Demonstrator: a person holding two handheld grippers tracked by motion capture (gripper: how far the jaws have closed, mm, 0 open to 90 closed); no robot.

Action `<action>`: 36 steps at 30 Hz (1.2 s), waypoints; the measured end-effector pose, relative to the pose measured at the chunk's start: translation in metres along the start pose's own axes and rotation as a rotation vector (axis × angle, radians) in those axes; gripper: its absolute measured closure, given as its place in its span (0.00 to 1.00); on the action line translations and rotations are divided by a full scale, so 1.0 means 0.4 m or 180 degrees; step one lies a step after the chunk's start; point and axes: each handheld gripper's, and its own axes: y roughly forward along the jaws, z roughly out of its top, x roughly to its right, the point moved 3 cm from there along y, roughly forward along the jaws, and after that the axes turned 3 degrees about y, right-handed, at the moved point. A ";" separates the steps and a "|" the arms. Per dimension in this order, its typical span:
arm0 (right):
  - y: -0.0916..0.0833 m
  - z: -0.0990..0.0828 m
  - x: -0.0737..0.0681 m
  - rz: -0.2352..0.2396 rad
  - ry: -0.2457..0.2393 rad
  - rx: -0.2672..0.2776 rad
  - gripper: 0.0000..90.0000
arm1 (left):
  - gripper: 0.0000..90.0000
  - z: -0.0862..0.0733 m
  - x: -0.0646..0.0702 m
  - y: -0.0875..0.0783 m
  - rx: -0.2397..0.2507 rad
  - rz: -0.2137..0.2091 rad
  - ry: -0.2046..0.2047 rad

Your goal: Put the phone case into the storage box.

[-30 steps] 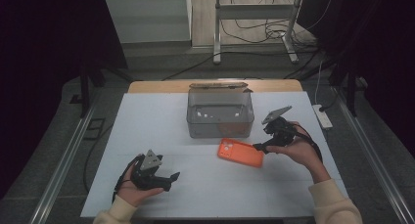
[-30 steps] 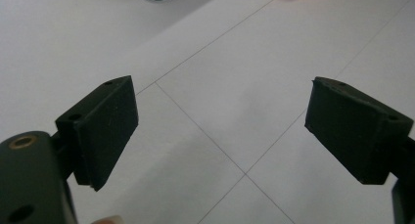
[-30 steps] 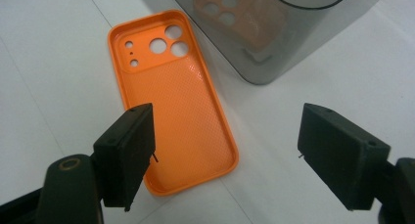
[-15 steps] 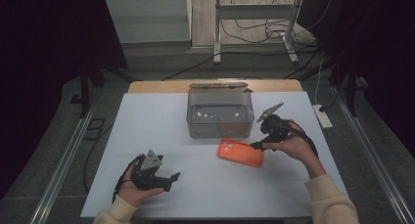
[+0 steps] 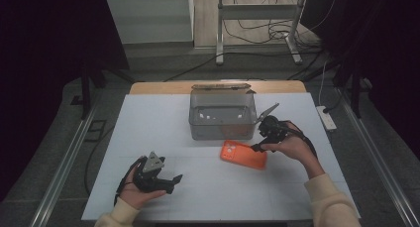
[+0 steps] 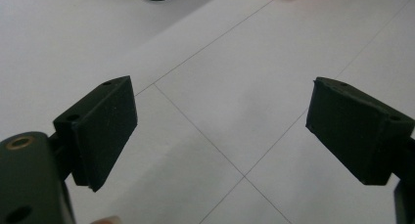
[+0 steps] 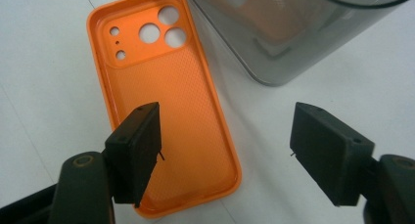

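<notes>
An orange phone case (image 5: 243,154) lies flat on the white table, hollow side up, its camera holes (image 7: 159,31) toward the far end in the right gripper view. My right gripper (image 5: 258,146) hovers at the case's right end, open; in its own view its left jaw is over the case (image 7: 171,101) and its right jaw over bare table (image 7: 303,92). A clear grey plastic box (image 5: 221,116) with its lid swung back stands just behind the case. My left gripper (image 5: 174,180) rests open near the front left, with nothing between its fingers (image 6: 105,126).
The white table sheet (image 5: 148,128) has thin seam lines. A wooden strip (image 5: 163,87) runs along its far edge. Metal rails flank the table, and a power strip (image 5: 327,118) lies on the floor to the right.
My right gripper has moved a little left and toward the box, down to the right end of the orange case. The left gripper stays put.
</notes>
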 end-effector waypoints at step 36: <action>0.063 -0.005 0.021 0.0055 0.0026 -0.0223 0.40 | 0.13 -0.004 -0.002 0.001 -0.0027 -0.0022 0.0022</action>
